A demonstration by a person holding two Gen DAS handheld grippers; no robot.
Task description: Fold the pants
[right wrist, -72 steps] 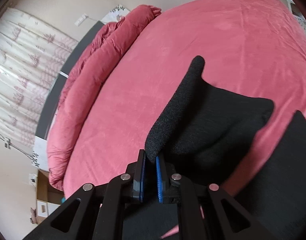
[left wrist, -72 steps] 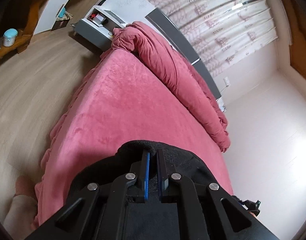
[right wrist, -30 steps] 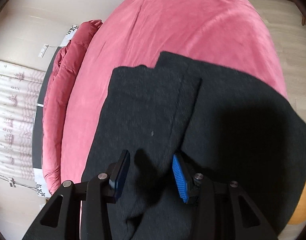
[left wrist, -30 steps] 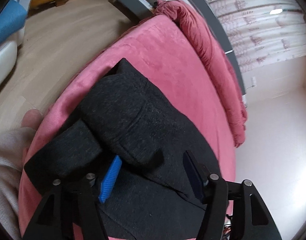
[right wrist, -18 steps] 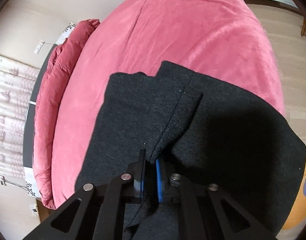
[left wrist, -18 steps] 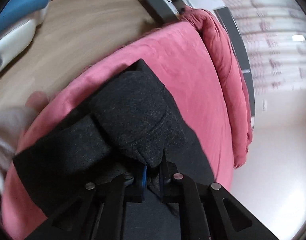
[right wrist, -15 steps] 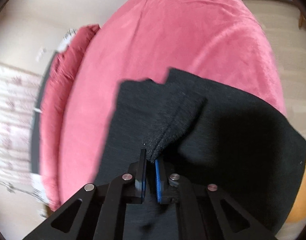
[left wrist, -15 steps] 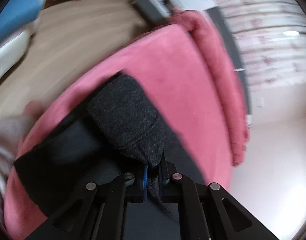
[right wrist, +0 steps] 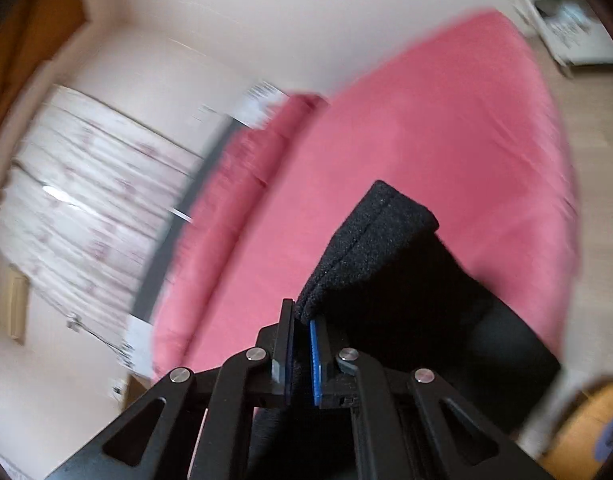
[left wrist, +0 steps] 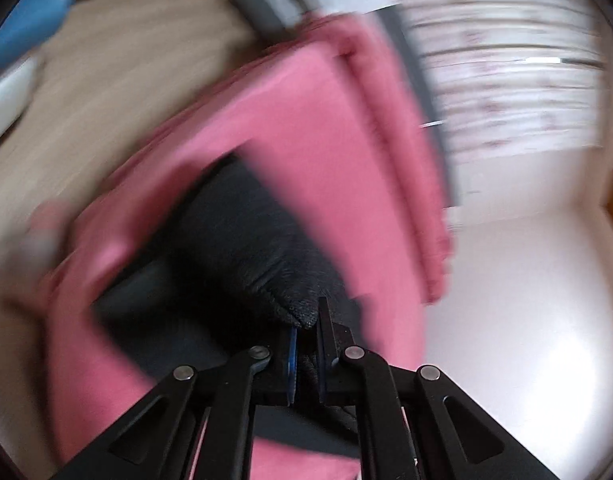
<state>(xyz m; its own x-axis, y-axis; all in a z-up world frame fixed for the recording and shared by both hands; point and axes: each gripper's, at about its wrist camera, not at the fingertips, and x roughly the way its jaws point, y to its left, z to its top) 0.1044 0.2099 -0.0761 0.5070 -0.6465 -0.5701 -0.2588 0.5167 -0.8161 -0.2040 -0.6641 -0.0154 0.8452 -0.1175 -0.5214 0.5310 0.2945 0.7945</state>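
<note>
Pants (right wrist: 390, 248), blurred, no legible writing.

pants (right wrist: 390, 248): black | bed cover (right wrist: 446, 128): pink | curtain (left wrist: 502, 60): white, seemingly floral, blurred

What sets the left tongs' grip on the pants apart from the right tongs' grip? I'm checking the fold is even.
Left tongs pinch a bunched fold of the black pants; right tongs pinch a stitched edge standing up. Left's blue pad sits left, right's sits right. Both are shut on fabric above the pink bed.
</note>
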